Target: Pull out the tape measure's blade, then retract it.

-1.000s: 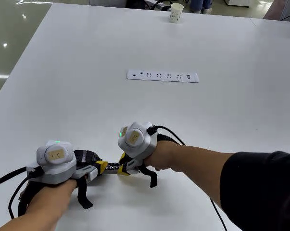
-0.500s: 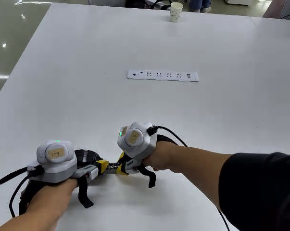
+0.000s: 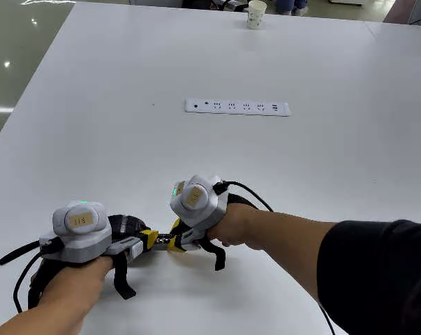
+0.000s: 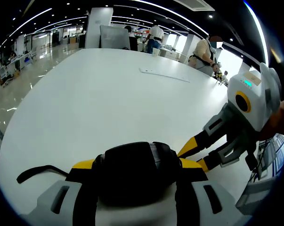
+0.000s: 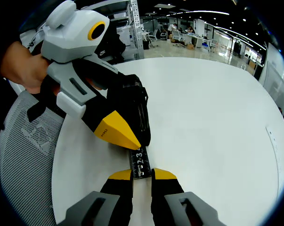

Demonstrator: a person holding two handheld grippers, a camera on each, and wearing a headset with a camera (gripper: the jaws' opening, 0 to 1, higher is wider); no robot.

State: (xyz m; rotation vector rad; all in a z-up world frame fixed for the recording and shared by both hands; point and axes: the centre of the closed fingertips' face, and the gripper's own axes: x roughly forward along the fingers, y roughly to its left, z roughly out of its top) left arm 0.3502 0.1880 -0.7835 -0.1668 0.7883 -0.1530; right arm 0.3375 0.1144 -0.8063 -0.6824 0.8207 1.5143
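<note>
- Since a second before, little had moved: the right gripper had perhaps edged a touch closer to the left gripper, and the shift in the head view was mostly the camera's.
- The left gripper's jaws were closed around the black tape measure, which sat deep between them and filled the gap from one yellow tip to the other.
- The right gripper's jaws were nearly closed, and their yellow tips pinched the end of the blade between them.
- Only a short piece of blade was out, running straight from the right gripper's tips to the tape measure just ahead of them, with the first few printed numbers showing.
- The two grippers pointed at each other, tips near but not touching, low over the white table.
- Well beyond both tools lay a white power strip, and further off stood a paper cup.
- Judged from so little blade showing, this was either the very start of the pull or the last of the retraction; the pictures could not settle which.
- If the pull was beginning, the next move called for the right gripper to draw straight back along the blade's line, while the left held the tape measure steady.
</note>
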